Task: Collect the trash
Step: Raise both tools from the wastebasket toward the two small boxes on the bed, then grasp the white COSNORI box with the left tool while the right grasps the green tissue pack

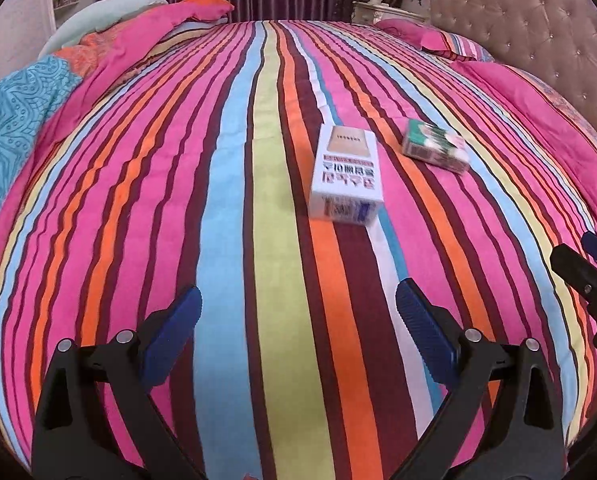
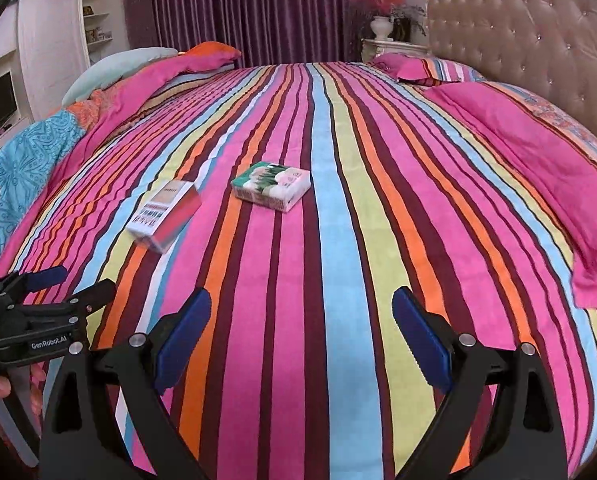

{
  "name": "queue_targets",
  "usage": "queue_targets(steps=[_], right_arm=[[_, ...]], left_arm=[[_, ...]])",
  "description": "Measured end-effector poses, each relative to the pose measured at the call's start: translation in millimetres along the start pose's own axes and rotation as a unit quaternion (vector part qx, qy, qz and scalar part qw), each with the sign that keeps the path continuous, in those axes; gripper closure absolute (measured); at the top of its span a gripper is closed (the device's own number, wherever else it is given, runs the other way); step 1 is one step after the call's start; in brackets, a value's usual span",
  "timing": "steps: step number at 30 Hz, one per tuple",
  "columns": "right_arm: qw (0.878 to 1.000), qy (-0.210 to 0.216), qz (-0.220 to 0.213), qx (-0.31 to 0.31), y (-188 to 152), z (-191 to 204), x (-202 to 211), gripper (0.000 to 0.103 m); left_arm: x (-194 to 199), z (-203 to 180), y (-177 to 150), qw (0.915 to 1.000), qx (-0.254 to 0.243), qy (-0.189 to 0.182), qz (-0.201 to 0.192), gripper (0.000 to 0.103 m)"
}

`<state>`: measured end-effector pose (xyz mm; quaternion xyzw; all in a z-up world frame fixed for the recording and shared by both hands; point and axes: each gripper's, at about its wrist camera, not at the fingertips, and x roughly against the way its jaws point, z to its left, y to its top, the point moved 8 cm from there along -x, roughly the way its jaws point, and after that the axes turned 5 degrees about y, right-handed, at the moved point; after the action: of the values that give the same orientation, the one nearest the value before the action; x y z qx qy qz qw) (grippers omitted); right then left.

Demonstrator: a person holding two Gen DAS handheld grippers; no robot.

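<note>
Both units over the bed (image 1: 234,184), striped cover. Left hand-held gripper (image 1: 298,344) released, blue pads spread wide, nothing between them, bottom centre of its own frame. Right hand-held gripper (image 2: 302,344) also released, empty, same position in its frame. Trash: white box (image 1: 346,176) lies flat on the cover, centre-right of the left view, straight beyond the left fingers but well apart from them. Green-and-white packet (image 1: 436,150) lies just right of the box and slightly farther up the frame, near it, not touching. In the right view the packet (image 2: 272,186) sits centre frame and the box (image 2: 164,216) is lower left of it. Pink pillow (image 2: 538,176) at right edge, tufted headboard (image 2: 518,24) upper right, purple curtain (image 2: 258,8) top centre.
</note>
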<state>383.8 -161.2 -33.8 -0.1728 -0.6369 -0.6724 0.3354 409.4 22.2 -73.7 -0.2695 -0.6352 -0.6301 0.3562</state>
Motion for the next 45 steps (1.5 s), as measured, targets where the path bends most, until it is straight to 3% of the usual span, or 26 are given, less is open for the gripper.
queue_targets(steps=[15, 25, 33, 45], right_arm=[[0.998, 0.001, 0.017, 0.055, 34.5, -1.1, -67.9, 0.015], [0.996, 0.008, 0.032, 0.084, 55.8, 8.1, -107.0, 0.015], [0.994, 0.007, 0.049, 0.095, 66.5, 7.8, -126.3, 0.015], [0.995, 0.021, 0.066, 0.076, 75.7, 14.0, -143.5, 0.017]], left_arm=[[-50.9, -14.4, 44.4, 1.0, 0.006, -0.004, 0.004, 0.008], [-75.1, -18.1, 56.9, 0.9999, -0.007, 0.005, 0.008, 0.008], [-83.8, -17.2, 65.9, 0.9995, -0.01, 0.028, 0.01, 0.008], [-91.9, -15.0, 72.4, 0.9994, -0.001, 0.026, 0.02, 0.008]])
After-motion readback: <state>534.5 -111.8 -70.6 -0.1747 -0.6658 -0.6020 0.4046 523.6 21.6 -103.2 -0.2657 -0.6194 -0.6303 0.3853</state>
